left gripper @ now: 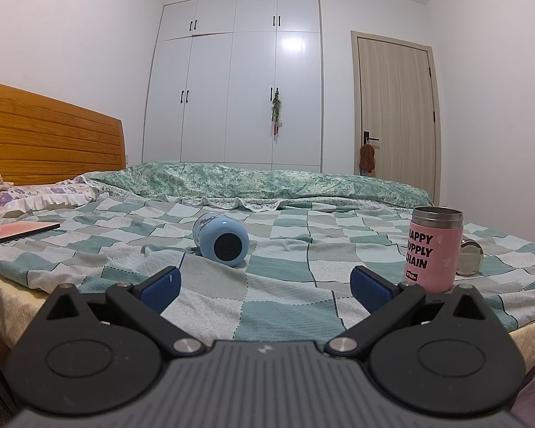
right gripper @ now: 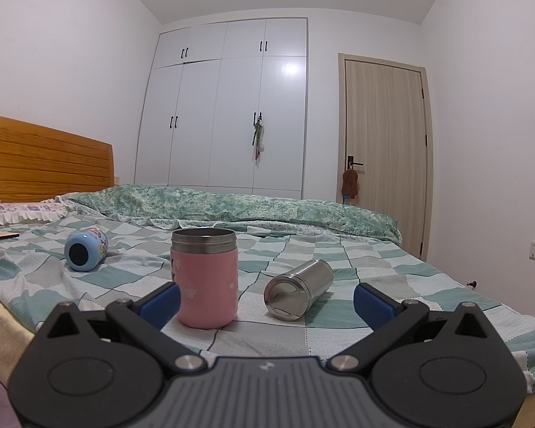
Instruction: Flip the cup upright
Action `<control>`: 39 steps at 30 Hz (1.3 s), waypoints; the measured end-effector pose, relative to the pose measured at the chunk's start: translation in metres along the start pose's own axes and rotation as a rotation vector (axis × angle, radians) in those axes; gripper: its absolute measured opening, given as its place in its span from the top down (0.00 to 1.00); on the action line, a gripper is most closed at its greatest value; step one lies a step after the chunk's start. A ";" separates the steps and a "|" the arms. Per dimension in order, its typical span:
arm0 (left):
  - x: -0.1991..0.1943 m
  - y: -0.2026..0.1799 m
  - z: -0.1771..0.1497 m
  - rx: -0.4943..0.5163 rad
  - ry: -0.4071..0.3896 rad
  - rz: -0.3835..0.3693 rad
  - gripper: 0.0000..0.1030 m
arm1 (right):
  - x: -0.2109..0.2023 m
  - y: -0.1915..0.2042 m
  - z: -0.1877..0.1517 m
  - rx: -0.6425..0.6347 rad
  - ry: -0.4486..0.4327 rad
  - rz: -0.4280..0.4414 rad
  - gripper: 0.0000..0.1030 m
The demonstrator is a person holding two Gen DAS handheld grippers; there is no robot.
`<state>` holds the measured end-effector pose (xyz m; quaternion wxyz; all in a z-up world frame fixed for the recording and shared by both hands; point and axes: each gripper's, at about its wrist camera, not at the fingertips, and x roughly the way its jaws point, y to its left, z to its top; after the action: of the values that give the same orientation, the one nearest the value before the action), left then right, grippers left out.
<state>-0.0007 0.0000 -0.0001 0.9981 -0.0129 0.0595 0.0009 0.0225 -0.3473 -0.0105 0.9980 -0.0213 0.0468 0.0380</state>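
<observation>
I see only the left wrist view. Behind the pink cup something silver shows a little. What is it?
Observer: In the right wrist view it is a steel cup lying on its side on the bed cover, a little apart from the pink cup.
Operator: Does the right gripper hold anything?
Observer: No. The right gripper is open and empty, with both cups just ahead of it.
Operator: Is the blue cup decorated?
Observer: Yes. The blue cup, also lying on its side, shows a colourful print on its wall, which your view barely shows.
</observation>
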 end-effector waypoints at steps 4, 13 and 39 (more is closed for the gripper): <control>0.000 0.000 0.000 -0.001 0.000 0.000 0.00 | 0.000 0.000 0.000 0.000 -0.001 0.001 0.00; 0.003 0.000 0.005 -0.006 0.026 -0.014 0.00 | 0.006 0.011 0.011 -0.004 -0.026 0.103 0.00; 0.115 0.114 0.082 0.087 0.108 -0.093 0.00 | 0.206 0.213 0.098 -0.200 0.091 0.596 0.00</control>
<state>0.1227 0.1159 0.0647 0.9921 0.0278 0.1127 -0.0485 0.2191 -0.1150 0.0588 0.9328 -0.1065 0.0916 0.3320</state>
